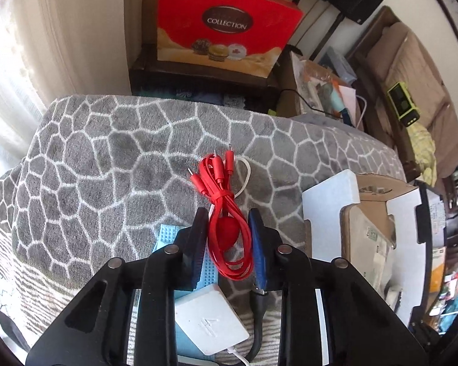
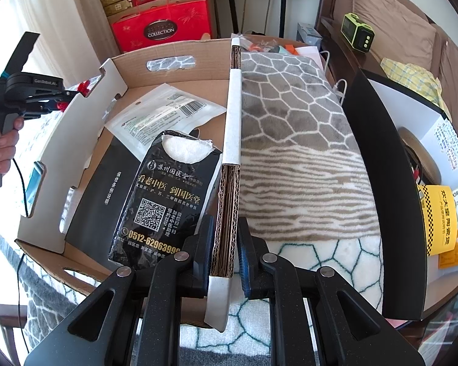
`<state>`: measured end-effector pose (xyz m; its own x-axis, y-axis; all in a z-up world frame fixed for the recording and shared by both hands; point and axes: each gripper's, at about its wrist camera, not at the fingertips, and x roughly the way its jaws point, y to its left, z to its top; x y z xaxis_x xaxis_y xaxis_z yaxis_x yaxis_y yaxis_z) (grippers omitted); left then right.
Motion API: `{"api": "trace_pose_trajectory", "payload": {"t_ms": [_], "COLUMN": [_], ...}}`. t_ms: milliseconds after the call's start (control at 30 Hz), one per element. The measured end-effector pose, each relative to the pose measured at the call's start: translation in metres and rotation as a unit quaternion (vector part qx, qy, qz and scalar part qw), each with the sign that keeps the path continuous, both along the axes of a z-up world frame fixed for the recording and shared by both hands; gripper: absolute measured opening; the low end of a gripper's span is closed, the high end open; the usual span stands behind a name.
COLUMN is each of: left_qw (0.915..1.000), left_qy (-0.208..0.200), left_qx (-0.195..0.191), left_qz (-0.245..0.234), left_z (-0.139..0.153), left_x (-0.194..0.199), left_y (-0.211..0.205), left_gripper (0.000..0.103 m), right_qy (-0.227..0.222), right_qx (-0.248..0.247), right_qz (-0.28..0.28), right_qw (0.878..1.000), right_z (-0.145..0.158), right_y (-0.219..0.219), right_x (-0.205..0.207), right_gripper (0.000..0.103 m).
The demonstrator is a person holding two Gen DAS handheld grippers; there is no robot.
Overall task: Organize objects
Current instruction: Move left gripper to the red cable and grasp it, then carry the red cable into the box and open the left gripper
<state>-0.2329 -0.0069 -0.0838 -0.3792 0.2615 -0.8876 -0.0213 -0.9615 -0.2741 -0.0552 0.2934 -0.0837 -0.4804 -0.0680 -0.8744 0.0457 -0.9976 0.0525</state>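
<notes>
Left tongs (image 1: 227, 235) were clamped on the red cable bundle (image 1: 226, 213), plugs pointing away, held over the grey patterned blanket (image 1: 107, 158); a white charger (image 1: 210, 320) and a blue pad (image 1: 168, 238) lay below. Right tongs (image 2: 226, 244) were closed on the right wall of the cardboard box (image 2: 233, 128), one finger inside, one outside. In the box: black packet (image 2: 165, 195) with QR code, white pouch (image 2: 165, 113), black booklet (image 2: 107, 189). The person's left hand (image 2: 3, 143) gripped its handle at the box's left side.
</notes>
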Motion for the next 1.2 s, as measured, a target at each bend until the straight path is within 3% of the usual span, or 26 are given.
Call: {"api": "trace_pose_trajectory", "payload": {"t_ms": [433,700,933,1200], "left_qw": [0.9968,0.9891,0.9834,0.984], "left_qy": [0.055,0.09,0.089,0.065], "left_qx": [0.049,0.08,0.078,0.064], "left_qz": [-0.032,-0.086,-0.138,-0.153], "left_z": [0.056,0.087,0.081,0.057], "left_x": [0.049,0.097,0.135,0.149], "left_y": [-0.001,0.023,0.061,0.082], "left_gripper": [0.024,0.024,0.023,0.022], "right_qy": [-0.001,-0.002,-0.002,-0.002], "right_qx": [0.0,0.002,0.0,-0.002], "right_qz": [-0.002,-0.002,-0.005,-0.005], "right_qw": [1.0,1.0,1.0,1.0], "right_z": [0.0,0.0,-0.001,-0.002], "right_y": [0.002,0.003,0.004,0.002], "right_x": [-0.001,-0.001,-0.001,-0.002], "right_gripper": [0.013,0.013,0.013,0.013]}}
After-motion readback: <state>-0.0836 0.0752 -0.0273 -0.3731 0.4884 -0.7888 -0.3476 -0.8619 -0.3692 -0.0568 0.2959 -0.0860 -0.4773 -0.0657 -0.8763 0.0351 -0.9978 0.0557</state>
